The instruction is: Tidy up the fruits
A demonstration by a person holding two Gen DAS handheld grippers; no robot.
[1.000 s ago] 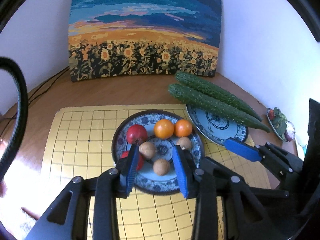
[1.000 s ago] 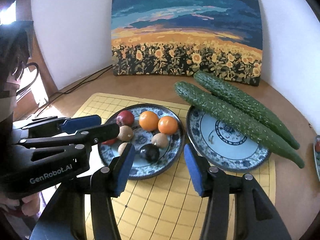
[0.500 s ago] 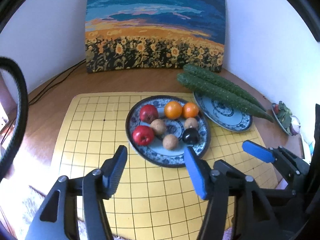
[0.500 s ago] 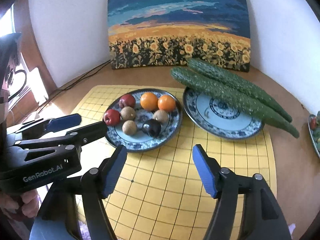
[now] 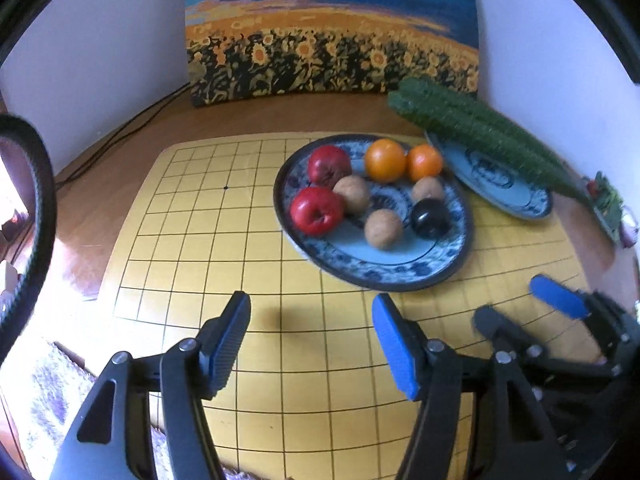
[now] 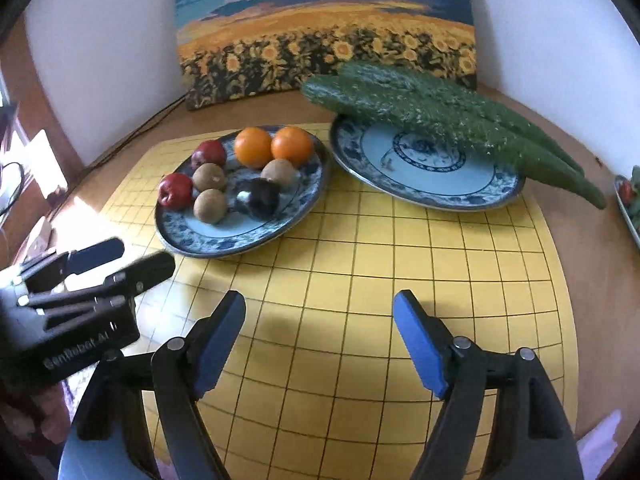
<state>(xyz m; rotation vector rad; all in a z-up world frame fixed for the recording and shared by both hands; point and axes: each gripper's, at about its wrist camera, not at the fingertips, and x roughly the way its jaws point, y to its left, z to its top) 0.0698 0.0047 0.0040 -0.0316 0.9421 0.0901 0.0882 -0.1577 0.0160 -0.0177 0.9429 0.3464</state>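
Both hanging over the bare near part of the yellow gridded mat (image 6: pixel 360 280), short of the plates: left gripper (image 5: pixel 312 320) with jaws just opened and nothing between them, right gripper (image 6: pixel 320 320) likewise just spread wider and empty. Probably at the start of a pick, so better to choose one fruit, come down from above with jaws wide enough to clear its neighbours, and close gently round its middle; round fruit likely to roll if nudged. On the fruit plate (image 6: pixel 192 240), left of the pair: two red apples (image 6: pixel 175 189), two oranges (image 6: pixel 253 147), three brown round fruits (image 6: pixel 210 206) and one dark plum (image 6: pixel 260 196), packed close, several touching. On the second plate (image 6: pixel 440 196), just beside it, only two cucumbers (image 6: pixel 440 116) lying across the far rim, centre bare. Sunflower painting (image 6: pixel 320 40) propped against the wall behind, on the wooden worktop (image 6: pixel 592 280).
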